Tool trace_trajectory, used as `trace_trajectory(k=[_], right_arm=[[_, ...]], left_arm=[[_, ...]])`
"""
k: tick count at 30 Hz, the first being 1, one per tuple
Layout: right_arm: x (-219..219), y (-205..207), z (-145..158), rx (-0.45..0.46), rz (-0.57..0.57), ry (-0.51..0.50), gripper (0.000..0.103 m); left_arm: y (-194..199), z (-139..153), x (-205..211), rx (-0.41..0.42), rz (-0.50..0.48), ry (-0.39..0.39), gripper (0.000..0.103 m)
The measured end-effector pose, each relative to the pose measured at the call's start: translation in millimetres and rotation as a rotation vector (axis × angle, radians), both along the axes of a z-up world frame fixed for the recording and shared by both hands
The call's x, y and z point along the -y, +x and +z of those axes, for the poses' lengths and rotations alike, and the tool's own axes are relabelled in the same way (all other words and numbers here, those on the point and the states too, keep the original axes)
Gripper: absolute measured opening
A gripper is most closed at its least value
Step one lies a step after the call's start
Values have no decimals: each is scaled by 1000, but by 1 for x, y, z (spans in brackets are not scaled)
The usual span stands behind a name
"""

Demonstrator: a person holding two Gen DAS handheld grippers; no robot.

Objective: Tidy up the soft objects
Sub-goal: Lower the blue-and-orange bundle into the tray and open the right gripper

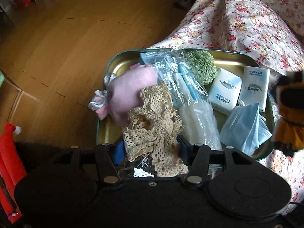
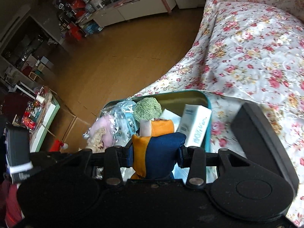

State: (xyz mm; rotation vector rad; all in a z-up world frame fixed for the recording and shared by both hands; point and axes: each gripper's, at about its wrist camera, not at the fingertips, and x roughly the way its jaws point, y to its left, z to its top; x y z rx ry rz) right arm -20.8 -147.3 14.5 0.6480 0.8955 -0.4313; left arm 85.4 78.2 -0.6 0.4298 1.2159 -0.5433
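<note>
A green-rimmed tin tray (image 1: 224,52) with a gold inside lies on the flowered bedspread (image 1: 247,22). It holds a pink plush (image 1: 127,89), a green pom (image 1: 201,66), crinkled plastic bags (image 1: 171,66), two tissue packs (image 1: 226,93) and a blue face mask (image 1: 241,127). My left gripper (image 1: 152,150) is shut on a beige crochet lace piece (image 1: 152,117) above the tray's near edge. My right gripper (image 2: 154,152) is shut on an orange-and-blue stuffed toy (image 2: 157,142) over the tray (image 2: 190,92), near the tissue packs (image 2: 195,125). The toy also shows at the right edge of the left wrist view (image 1: 288,117).
Wooden floor (image 1: 76,38) spreads to the left of the bed. Cardboard boxes (image 1: 11,98) and a red Santa-hat item (image 1: 9,142) sit beside the tray's left end. Cluttered shelves and low cabinets (image 2: 95,5) line the far wall.
</note>
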Motion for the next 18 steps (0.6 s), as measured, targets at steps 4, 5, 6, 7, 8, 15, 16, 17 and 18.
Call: trace_trajectory(k=[4, 5, 6, 7, 8, 15, 16, 17, 18], right_arm=[[4, 19, -8, -15, 5, 4, 41], [5, 23, -11, -20, 8, 7, 41], [5, 28, -13, -24, 12, 7, 41], [5, 31, -14, -27, 13, 5, 41], [5, 34, -16, -31, 13, 0, 43], [8, 45, -25, -47, -9, -30, 59], [8, 45, -24, -48, -9, -35, 59], [7, 44, -24, -49, -9, -43, 59], [7, 44, -23, -49, -7, -52, 59]], left_arm=[[3, -5, 4, -10, -11, -15, 55], [4, -7, 5, -10, -11, -16, 55], [4, -8, 6, -11, -14, -18, 56], [5, -9, 6, -13, -15, -20, 56], [5, -10, 6, -15, -17, -23, 57], [4, -11, 6, -8, -36, -59, 69], [4, -11, 6, -7, -37, -60, 69], [3, -11, 6, -7, -37, -60, 69], [3, -11, 6, -6, -34, -61, 69]])
